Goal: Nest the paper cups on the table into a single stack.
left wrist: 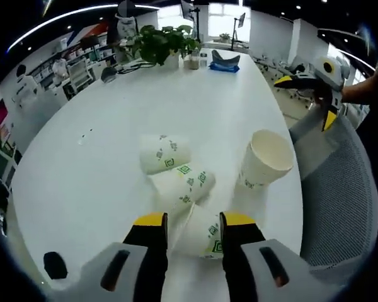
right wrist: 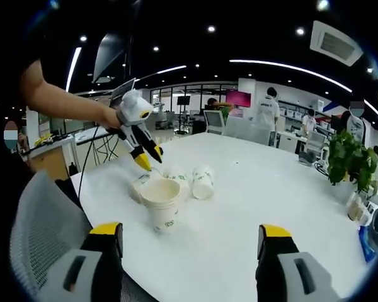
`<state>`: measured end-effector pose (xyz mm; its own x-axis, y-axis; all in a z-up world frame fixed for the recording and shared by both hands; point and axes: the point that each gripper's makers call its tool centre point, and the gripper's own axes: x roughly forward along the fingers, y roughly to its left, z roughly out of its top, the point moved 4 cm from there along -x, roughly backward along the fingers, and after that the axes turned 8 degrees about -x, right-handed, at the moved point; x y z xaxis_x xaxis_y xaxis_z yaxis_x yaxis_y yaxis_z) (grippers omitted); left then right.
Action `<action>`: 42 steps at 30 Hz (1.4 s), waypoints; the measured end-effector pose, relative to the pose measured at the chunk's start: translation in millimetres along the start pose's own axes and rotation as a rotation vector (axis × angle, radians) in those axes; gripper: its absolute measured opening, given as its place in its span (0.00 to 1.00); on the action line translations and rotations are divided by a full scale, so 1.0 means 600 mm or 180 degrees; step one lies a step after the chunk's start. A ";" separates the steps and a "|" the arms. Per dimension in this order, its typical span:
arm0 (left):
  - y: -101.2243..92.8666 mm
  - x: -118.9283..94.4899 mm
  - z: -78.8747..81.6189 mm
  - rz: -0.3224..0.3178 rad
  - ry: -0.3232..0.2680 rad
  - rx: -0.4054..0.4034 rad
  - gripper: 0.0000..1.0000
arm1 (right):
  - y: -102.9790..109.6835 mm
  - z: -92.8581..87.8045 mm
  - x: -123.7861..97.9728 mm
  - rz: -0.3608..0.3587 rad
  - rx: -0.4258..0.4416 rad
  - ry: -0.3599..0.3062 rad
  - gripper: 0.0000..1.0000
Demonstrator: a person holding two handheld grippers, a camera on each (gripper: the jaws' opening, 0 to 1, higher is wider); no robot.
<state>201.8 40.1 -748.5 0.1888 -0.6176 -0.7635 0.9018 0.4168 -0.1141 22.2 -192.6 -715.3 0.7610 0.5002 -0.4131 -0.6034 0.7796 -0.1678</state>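
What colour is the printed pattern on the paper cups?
Green, on white paper cups; clearest in the left gripper view.

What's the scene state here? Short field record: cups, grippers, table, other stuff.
cups: four on table; one upright, three on their sides
stack: not yet nested
left gripper: open, jaws either side of the nearest lying cup
right gripper: open, holding nothing, off from the cups
table: white, round-ended
plant: at the far end of the table
chair: grey mesh, at the table edge by the upright cup
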 end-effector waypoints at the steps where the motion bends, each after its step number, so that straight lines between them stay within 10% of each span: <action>1: -0.001 0.002 -0.002 -0.0015 0.0017 -0.0022 0.29 | 0.000 0.000 0.000 -0.0001 0.0002 0.0003 0.90; 42: -0.011 0.001 -0.052 0.0025 -0.0052 -0.0831 0.07 | -0.002 -0.001 0.000 -0.0029 -0.0022 0.0013 0.89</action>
<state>184.1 57.6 -768.1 0.2036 -0.6235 -0.7548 0.7699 0.5783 -0.2700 22.6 -193.6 -715.7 0.7655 0.4916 -0.4152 -0.5982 0.7814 -0.1776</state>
